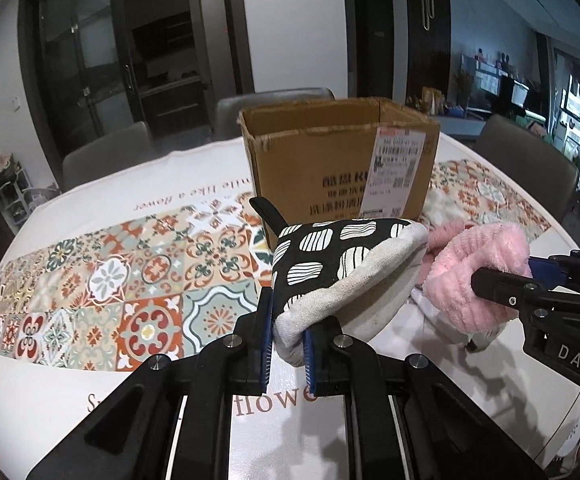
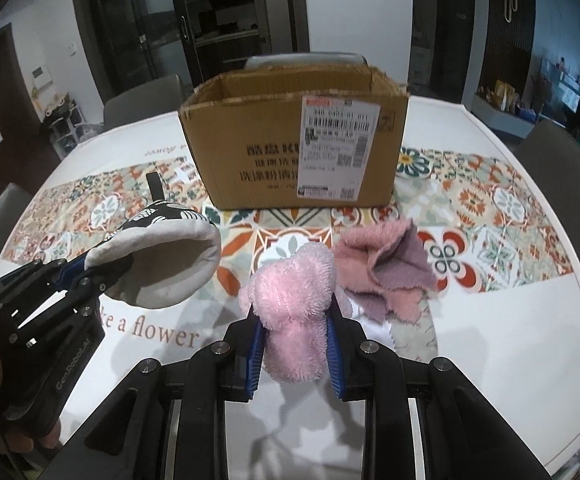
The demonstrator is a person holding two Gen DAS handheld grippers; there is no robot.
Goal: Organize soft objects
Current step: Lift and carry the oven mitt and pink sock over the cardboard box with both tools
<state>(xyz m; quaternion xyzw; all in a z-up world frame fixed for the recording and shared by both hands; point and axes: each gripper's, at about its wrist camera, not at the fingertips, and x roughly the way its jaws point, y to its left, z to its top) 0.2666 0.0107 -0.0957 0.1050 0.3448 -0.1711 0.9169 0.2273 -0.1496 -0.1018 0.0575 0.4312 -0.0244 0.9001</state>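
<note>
Two handheld grippers each hold a soft item above a round table covered by a tile-patterned cloth (image 2: 490, 208). The left gripper (image 1: 287, 346) is clamped narrowly on the cream cuff of a black-and-white oven mitt (image 1: 330, 264). The right gripper (image 2: 294, 344) is closed around a fluffy pink cloth (image 2: 294, 300). An open cardboard box (image 2: 290, 148) stands at twelve o'clock in both views. A dusty-pink towel (image 2: 386, 272) lies crumpled on the cloth at two o'clock from the right gripper. The step appears to be carrying both items to the box; next, each must clear its rim before letting go.
</note>
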